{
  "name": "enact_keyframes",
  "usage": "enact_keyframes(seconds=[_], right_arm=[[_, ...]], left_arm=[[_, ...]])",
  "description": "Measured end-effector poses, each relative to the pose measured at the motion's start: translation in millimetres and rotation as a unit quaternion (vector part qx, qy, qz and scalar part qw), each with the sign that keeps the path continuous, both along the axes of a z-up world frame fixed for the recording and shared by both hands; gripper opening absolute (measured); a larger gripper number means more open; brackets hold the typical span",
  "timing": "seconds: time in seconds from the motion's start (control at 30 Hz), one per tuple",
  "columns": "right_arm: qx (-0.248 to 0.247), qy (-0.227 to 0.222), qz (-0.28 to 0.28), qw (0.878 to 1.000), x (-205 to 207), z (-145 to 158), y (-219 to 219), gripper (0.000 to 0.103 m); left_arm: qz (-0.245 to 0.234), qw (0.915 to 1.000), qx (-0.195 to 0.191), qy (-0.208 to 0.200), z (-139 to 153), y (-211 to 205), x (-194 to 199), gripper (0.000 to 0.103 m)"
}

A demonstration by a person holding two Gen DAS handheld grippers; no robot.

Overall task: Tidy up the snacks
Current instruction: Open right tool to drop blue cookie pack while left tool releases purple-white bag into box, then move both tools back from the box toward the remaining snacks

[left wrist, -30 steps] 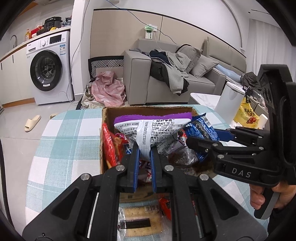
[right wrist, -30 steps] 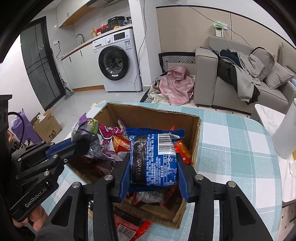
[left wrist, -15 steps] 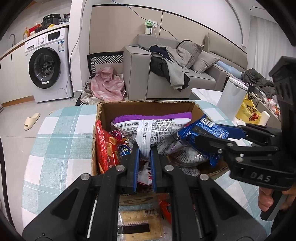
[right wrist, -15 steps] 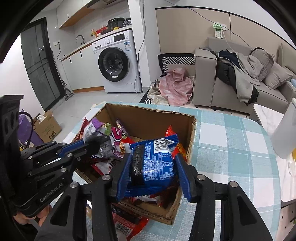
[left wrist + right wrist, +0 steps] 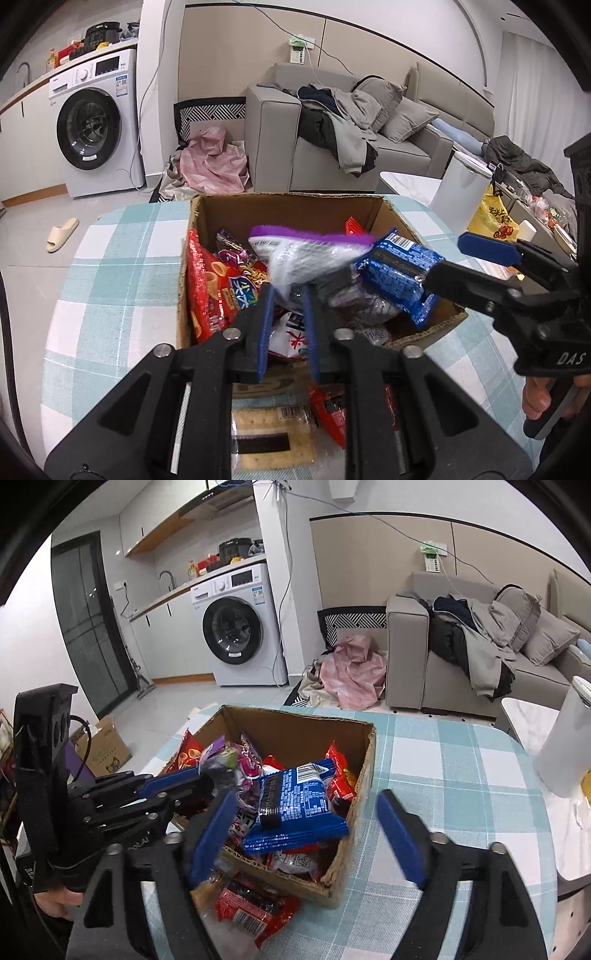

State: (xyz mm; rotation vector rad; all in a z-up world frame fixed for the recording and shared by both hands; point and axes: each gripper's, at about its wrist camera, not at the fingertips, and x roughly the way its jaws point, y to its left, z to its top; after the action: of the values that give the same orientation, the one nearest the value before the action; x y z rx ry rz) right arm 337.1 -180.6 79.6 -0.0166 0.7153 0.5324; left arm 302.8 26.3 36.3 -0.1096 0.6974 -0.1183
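Observation:
An open cardboard box [image 5: 288, 197] full of snack packets stands on the checked table. My left gripper [image 5: 286, 290] hangs over the box's near edge, its jaws opening. The narrow lower end of a purple-topped clear packet [image 5: 306, 254] still sits between them, blurred and tipping right. My right gripper [image 5: 304, 797] is opening wide, nothing pressed by its pads. The blue biscuit packet [image 5: 295, 808] lies loose on the pile just beyond its fingertips. In the left wrist view that packet [image 5: 399, 277] rests against the box's right wall beside the right gripper's fingers [image 5: 487, 247].
Red packets [image 5: 255, 904] and a cracker packet [image 5: 273, 432] lie on the table in front of the box. A white bin [image 5: 565, 746] and a yellow bag [image 5: 491, 218] stand to the right. Bare checked cloth [image 5: 443, 775] stretches right of the box.
The right gripper's jaws spread wide and the blue packet dropped onto the pile in the box. The left jaws parted slightly and the purple-topped packet tipped to the right.

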Motion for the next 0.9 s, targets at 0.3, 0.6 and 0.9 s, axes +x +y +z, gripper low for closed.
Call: enact_keyframes(seconds=[0.3, 0.6, 0.9], right_arm=[[0.010, -0.009, -0.003, 1.000, -21, 0, -9, 0.101], [0.017, -0.011, -0.007, 1.000, -37, 1, -13, 0.103], [0.042, -0.026, -0.014, 0.999, -55, 3, -27, 0.103]], left_arm=[[0.012, 0.9998, -0.004, -0.016, 11, 9, -33, 0.080], [0.036, 0.9990, -0.006, -0.027, 20, 17, -62, 0.102], [0.048, 0.9976, 0.004, -0.049, 33, 19, -88, 0.102]])
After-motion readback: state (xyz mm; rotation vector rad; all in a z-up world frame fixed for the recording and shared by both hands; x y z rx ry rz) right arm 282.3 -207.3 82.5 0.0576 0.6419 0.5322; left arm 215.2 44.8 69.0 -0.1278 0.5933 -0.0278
